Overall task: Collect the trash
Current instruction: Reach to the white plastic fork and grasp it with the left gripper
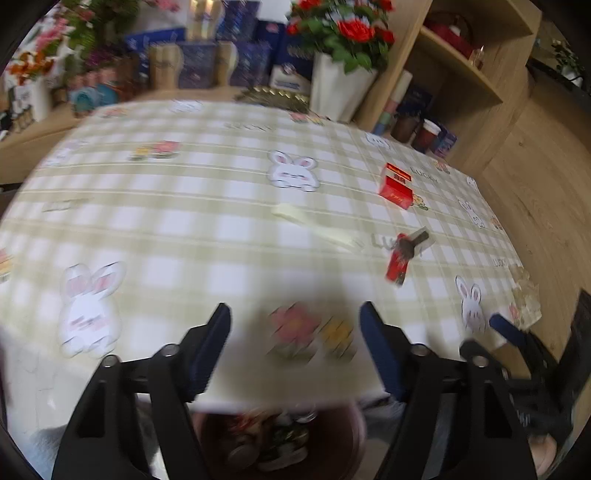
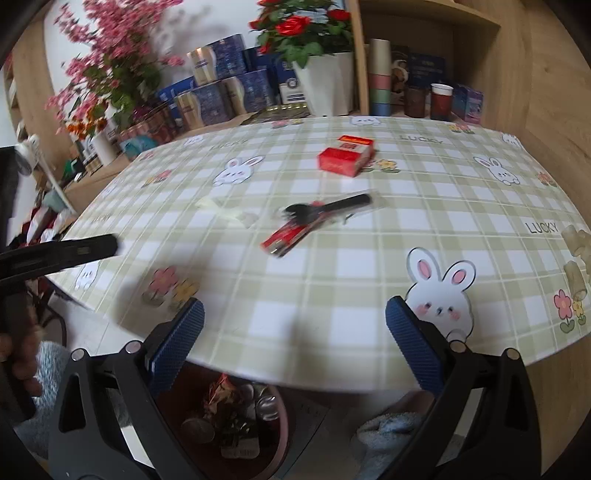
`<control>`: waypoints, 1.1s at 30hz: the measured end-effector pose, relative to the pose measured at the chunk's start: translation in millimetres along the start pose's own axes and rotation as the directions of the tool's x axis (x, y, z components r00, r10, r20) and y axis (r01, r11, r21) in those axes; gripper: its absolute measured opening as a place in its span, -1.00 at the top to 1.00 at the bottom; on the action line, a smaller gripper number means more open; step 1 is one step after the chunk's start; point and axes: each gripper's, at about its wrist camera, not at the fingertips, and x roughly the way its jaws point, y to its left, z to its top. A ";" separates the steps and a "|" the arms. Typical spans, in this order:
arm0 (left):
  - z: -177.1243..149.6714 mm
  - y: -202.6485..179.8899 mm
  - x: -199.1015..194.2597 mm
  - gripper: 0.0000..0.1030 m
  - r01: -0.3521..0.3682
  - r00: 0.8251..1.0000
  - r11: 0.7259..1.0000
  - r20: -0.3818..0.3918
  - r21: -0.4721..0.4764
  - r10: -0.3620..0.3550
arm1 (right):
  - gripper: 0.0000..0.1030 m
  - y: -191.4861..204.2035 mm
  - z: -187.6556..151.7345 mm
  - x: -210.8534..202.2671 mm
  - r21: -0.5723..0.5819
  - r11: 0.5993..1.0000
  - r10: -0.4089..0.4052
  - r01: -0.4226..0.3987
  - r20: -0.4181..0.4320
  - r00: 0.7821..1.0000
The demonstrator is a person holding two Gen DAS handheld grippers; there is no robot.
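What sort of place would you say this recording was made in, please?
Probably a home dining or living room: a table under a checked bunny tablecloth, potted red flowers beside wooden shelves with cups, and a bin of rubbish under the table edge.

Green-checked tablecloth (image 2: 369,295) with bunnies covers the table; behind it a white pot of red roses (image 2: 325,81), pink blossoms (image 2: 107,62), blue boxes (image 2: 221,92), stacked cups (image 2: 380,85) on the wooden shelf (image 1: 461,81).
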 end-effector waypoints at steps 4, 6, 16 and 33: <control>29.7 -14.0 54.0 -0.18 0.031 0.998 0.994 -0.053 -0.107 -0.036 | -0.88 -18.4 10.6 9.3 0.025 1.000 0.000 0.000 0.005 1.000; 38.3 -19.5 70.2 -0.18 0.024 0.998 0.990 -0.056 -0.136 -0.031 | -0.88 -28.9 14.5 13.3 0.041 0.999 0.001 -0.001 0.008 1.000; 61.4 -41.4 122.0 -0.05 -0.103 0.994 0.984 -0.042 -0.148 0.097 | -0.88 -58.2 19.6 24.2 0.082 0.996 -0.019 0.018 0.008 1.000; 36.2 -19.1 94.7 1.00 -0.054 0.998 0.998 -0.043 -0.037 0.053 | -0.88 -52.2 21.2 22.0 0.079 0.997 -0.012 0.010 0.017 1.000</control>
